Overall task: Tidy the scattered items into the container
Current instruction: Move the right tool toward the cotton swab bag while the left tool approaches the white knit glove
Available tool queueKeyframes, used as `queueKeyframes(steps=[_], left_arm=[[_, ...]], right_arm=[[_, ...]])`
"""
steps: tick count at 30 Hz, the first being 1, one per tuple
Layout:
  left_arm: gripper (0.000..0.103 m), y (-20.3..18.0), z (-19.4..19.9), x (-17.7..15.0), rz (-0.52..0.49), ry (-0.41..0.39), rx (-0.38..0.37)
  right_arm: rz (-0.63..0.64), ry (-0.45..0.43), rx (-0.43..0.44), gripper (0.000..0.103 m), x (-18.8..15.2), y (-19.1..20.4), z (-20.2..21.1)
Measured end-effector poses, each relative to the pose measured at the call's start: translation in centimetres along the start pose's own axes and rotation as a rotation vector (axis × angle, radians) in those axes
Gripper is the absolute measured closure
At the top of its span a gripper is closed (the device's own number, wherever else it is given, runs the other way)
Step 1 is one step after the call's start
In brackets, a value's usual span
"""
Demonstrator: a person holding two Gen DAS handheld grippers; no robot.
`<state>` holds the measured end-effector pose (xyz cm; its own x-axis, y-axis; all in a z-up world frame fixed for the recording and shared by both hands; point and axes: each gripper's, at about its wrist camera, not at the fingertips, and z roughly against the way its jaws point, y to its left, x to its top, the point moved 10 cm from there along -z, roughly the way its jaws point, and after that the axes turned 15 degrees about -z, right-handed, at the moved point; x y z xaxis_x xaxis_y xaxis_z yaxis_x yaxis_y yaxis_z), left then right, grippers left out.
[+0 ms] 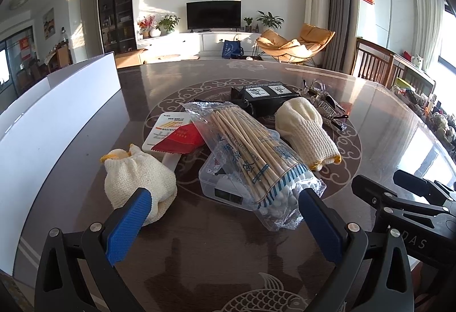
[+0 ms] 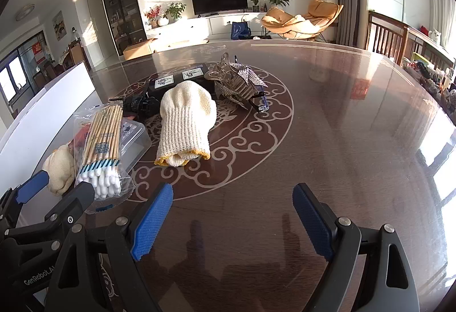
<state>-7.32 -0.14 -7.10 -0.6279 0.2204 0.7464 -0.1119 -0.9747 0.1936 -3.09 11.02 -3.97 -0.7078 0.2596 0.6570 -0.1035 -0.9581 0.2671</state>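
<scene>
My left gripper (image 1: 225,215) hangs over the dark patterned glass-topped table (image 1: 228,263), fingers spread wide with nothing between them — the clear plastic bag of wooden cotton swabs (image 1: 256,158) lies just ahead, its near end beside my right pad, and a cream knitted glove (image 1: 139,186) sits by my left pad. My right gripper (image 2: 232,212) is also spread and empty; another cream knitted glove (image 2: 185,123) lies farther ahead. The white container (image 1: 57,118) stands far left.
</scene>
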Motion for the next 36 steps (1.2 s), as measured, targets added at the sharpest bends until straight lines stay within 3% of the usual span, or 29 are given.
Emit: queueKeyframes(steps=[36], left_arm=[[0.0, 0.43, -0.13, -0.08, 0.005, 0.011, 0.011]], right_arm=[[0.003, 0.011, 0.004, 0.016, -0.03, 0.0, -0.21]])
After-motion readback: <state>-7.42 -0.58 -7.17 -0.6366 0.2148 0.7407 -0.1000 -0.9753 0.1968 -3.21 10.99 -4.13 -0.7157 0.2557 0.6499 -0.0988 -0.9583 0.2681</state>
